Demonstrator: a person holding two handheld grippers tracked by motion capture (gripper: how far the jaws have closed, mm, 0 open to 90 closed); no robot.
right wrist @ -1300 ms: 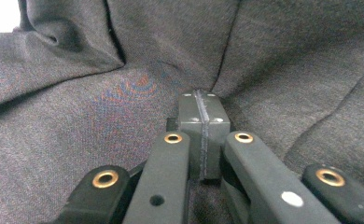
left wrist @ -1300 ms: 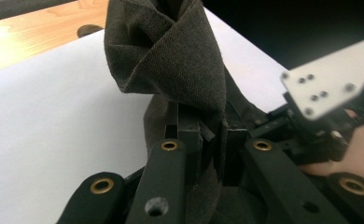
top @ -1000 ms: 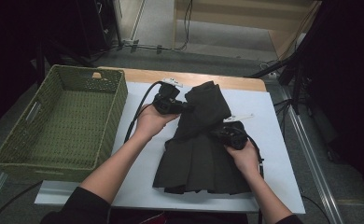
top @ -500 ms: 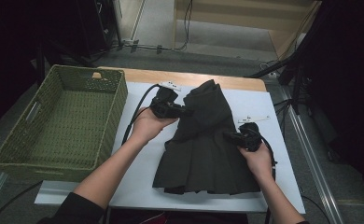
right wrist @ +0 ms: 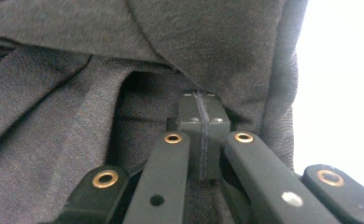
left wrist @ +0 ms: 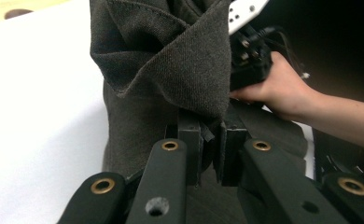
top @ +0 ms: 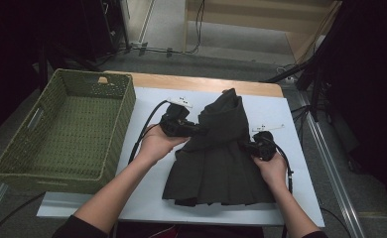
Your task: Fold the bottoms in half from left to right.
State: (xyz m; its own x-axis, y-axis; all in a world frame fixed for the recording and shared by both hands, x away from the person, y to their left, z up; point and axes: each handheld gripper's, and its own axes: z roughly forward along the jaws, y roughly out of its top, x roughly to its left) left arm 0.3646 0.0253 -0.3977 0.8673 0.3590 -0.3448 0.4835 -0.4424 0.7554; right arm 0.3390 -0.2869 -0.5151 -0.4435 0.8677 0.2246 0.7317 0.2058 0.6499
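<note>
Dark grey pleated fabric skirt point(top: 221, 158) lies on the white sheet point(top: 147, 106) that covers my table, its wide pleated hem spread toward me and its narrower upper part folded over and lifted into a peak at the far end. My left gripper point(top: 197, 130) comes in at the skirt's left edge, about where the raised fold begins, and my left hand point(top: 157, 144) rests on the white sheet just beside the cloth. In the left gripper view my left gripper point(left wrist: 212, 149) has its jaws drawn close together with a fold of the dark cloth pinched between the pads, and the folded upper part of the skirt point(left wrist: 171, 60) stands up right in front of them. My right gripper point(top: 246, 145) sits at the skirt's right edge, with my right hand point(top: 271, 168) behind it, partly on the cloth. In the right gripper view my right gripper point(right wrist: 202, 116) has its pads pressed flat together, tucked under an overhanging fold of the skirt point(right wrist: 101, 154); I cannot tell whether any cloth is caught between them. A green woven rectangular basket point(top: 13, 163) stands on the left side of the table, well apart from the skirt.
</note>
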